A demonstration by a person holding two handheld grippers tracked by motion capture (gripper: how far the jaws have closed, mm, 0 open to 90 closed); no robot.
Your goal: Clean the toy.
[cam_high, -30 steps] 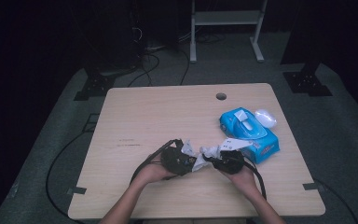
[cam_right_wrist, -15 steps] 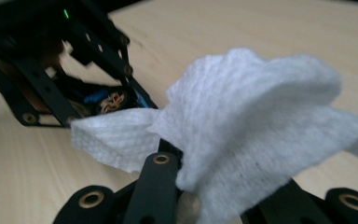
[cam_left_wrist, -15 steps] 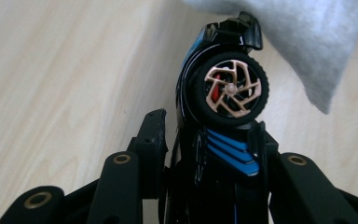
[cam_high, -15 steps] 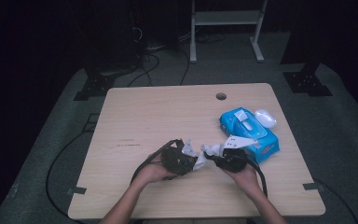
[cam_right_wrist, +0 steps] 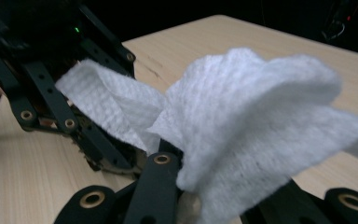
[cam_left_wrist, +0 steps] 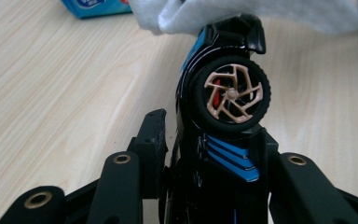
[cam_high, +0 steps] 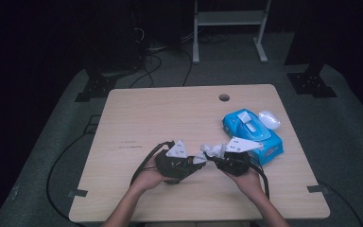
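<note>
My left gripper [cam_left_wrist: 209,140] is shut on a black toy car [cam_left_wrist: 228,93] with blue stripes and a tan-spoked wheel; its jaws have just been closing on the car's body. My right gripper [cam_right_wrist: 223,186] is shut on a crumpled white wipe [cam_right_wrist: 242,116], which lies against the car's upper end [cam_left_wrist: 223,28]. In the high view the left gripper [cam_high: 194,161] and the right gripper [cam_high: 215,158] meet tip to tip near the table's front middle, with the wipe [cam_high: 210,150] bunched between them.
A blue pack of wipes [cam_high: 253,135] lies just right of the right gripper, with a white oval object [cam_high: 269,119] beside it. The wooden table [cam_high: 170,113] has a cable hole [cam_high: 224,97] near its far edge. Cables trail off the left side.
The left gripper has shifted slightly with the car; the right gripper has lifted a little with the wipe. Both stay close together.
</note>
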